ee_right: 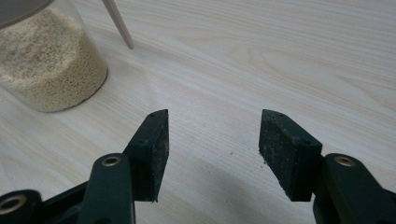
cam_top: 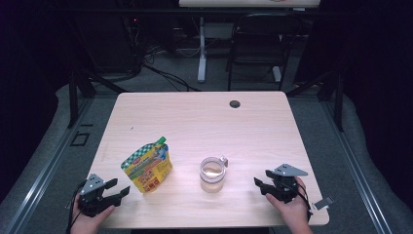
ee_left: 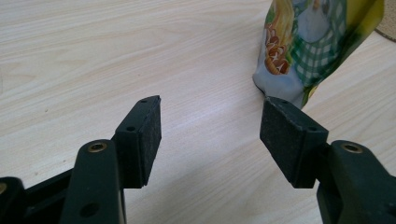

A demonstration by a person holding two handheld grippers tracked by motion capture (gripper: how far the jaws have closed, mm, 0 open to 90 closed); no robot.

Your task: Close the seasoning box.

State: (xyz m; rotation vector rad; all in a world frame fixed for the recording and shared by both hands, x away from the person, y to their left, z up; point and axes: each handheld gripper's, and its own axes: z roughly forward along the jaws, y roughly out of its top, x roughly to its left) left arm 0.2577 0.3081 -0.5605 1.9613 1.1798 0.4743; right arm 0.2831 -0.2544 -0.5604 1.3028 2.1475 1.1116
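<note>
Pouch and jar stand on a pale wooden counter, between two hand-held claws.

Left claw sits at the counter's near left corner, held in the person's left hand. Its two black jaws are spread wide apart and hold nothing. In the left gripper view the same claw hovers low over bare wood, and the bottom corner of the pouch lies just beyond the tip of one jaw, very close to it; whether they touch cannot be told.

Right claw sits at the near right, held in the person's right hand, with a grey three-cornered plate on top. Its jaws are also spread wide and empty. In the right gripper view this claw points across bare wood, with the jar off to one side, apart from the jaws.

The pouch is yellow and green with a printed picture and a green spout at its top corner; it stands upright, leaning slightly. The jar is clear glass, open at the top, about half full of pale, fine grains. It stands near the pouch, not touching it.

Beyond the counter, a dark chair stands on the floor.
</note>
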